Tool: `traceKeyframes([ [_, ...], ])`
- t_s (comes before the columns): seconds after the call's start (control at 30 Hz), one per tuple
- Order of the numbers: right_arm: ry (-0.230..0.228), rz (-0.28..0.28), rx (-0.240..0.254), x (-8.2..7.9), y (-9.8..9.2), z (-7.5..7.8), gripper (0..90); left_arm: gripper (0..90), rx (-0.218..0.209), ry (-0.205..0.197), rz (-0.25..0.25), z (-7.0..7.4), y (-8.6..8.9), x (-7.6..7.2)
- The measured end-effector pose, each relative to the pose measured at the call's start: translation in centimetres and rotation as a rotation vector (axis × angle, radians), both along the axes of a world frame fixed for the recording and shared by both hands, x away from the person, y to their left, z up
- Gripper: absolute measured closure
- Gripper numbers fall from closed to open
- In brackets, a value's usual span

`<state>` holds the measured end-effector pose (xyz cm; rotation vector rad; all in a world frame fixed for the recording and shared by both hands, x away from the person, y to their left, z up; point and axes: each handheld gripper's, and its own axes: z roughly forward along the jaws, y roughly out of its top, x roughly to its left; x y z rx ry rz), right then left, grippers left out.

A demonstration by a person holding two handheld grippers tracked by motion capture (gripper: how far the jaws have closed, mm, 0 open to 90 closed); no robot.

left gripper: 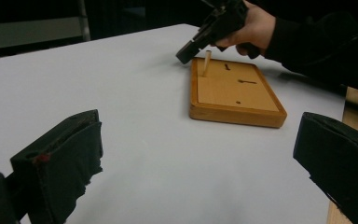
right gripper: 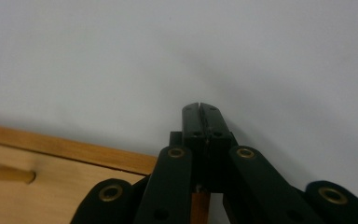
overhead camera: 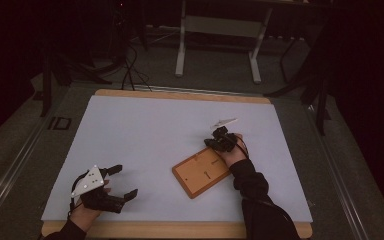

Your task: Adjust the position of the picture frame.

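A flat wooden board [overhead camera: 200, 172] with a raised rim lies on the white table, right of centre. A thin wooden peg [left gripper: 207, 62] stands in a hole near the board's far corner; it also shows as a blurred peg [right gripper: 5, 175]. My right gripper [overhead camera: 211, 143] hovers over that corner of the board [right gripper: 74, 161], tilted down. Its jaws are shut with nothing between them, and its tip [left gripper: 184, 53] is just beside the peg. My left gripper [overhead camera: 125, 181] rests near the table's front left, well away from the board [left gripper: 237, 93], jaws spread wide and empty.
The white table top [overhead camera: 145, 135] has a wooden edge strip along its front and back. A table frame [overhead camera: 220, 30] and cables stand on the dark floor beyond. The board has a few small holes and slots [left gripper: 247, 82].
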<state>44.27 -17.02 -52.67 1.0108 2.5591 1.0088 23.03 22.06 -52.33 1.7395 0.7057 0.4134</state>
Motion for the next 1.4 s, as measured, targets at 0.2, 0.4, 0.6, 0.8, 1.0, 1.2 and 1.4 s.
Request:
traceKeyframes([
  [0.2,-0.006,0.002,0.023,-1.4,-0.7,0.2,90.0,1.5,0.004,0.000,-0.003,0.0,-0.2,0.0],
  [0.4,-0.002,-0.002,0.034,-2.2,-1.3,0.5,90.0,1.5,0.005,-0.001,-0.002,0.0,-0.2,0.0],
  [0.6,0.012,-0.018,0.058,-3.2,-2.3,0.4,90.0,1.5,0.004,0.001,-0.003,0.0,-0.2,0.0],
  [0.8,0.022,-0.021,0.063,-4.0,-2.9,0.4,90.0,1.5,0.008,0.002,-0.007,0.0,-0.3,0.1],
  [1.0,0.030,-0.035,0.090,-5.5,-3.8,0.2,90.0,1.5,0.003,0.003,0.000,-0.1,-0.2,0.2],
  [1.2,0.034,-0.050,0.100,-6.5,-4.2,0.2,90.0,1.5,0.011,-0.001,-0.008,-0.1,-0.4,0.2],
  [1.4,0.036,-0.059,0.118,-7.6,-4.6,0.1,90.0,1.5,0.004,-0.008,-0.020,-0.1,-0.6,0.1],
])
